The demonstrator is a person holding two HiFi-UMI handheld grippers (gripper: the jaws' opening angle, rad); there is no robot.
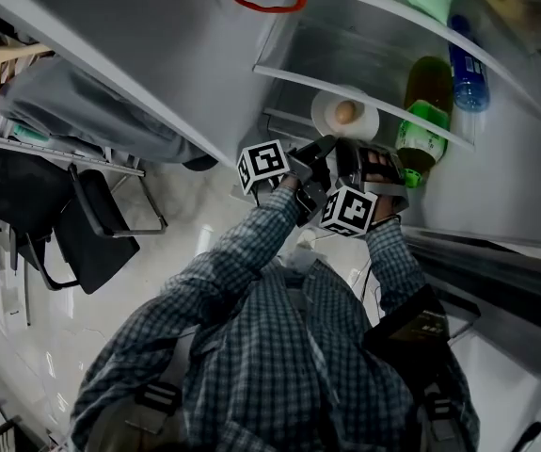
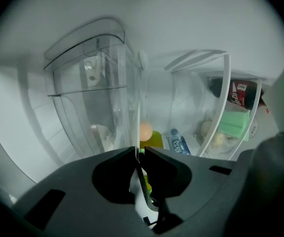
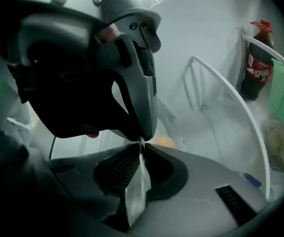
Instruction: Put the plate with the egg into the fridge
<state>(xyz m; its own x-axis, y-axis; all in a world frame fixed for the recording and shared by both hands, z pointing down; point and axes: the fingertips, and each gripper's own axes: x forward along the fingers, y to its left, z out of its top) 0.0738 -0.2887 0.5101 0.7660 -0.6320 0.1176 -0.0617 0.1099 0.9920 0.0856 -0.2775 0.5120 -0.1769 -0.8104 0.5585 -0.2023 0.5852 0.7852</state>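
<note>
A small white plate (image 1: 328, 111) carrying a brown egg (image 1: 346, 112) is at the front edge of a glass fridge shelf (image 1: 289, 74). Both grippers hold its near rim side by side. My left gripper (image 1: 323, 149) is shut on the rim; in the left gripper view the plate (image 2: 142, 206) runs edge-on between the jaws (image 2: 140, 152), with the egg (image 2: 145, 131) just beyond. My right gripper (image 1: 358, 155) is shut on the plate (image 3: 134, 196) too, jaws (image 3: 141, 146) closed, the egg (image 3: 164, 142) just past them and the left gripper's body (image 3: 107, 83) close on the left.
A green bottle (image 1: 426, 111) and a blue-capped water bottle (image 1: 468, 69) stand in the door rack right of the plate. A cola bottle (image 3: 258, 68) sits higher up. A clear drawer (image 2: 90, 93) is to the left inside. A black chair (image 1: 91, 229) stands on the floor.
</note>
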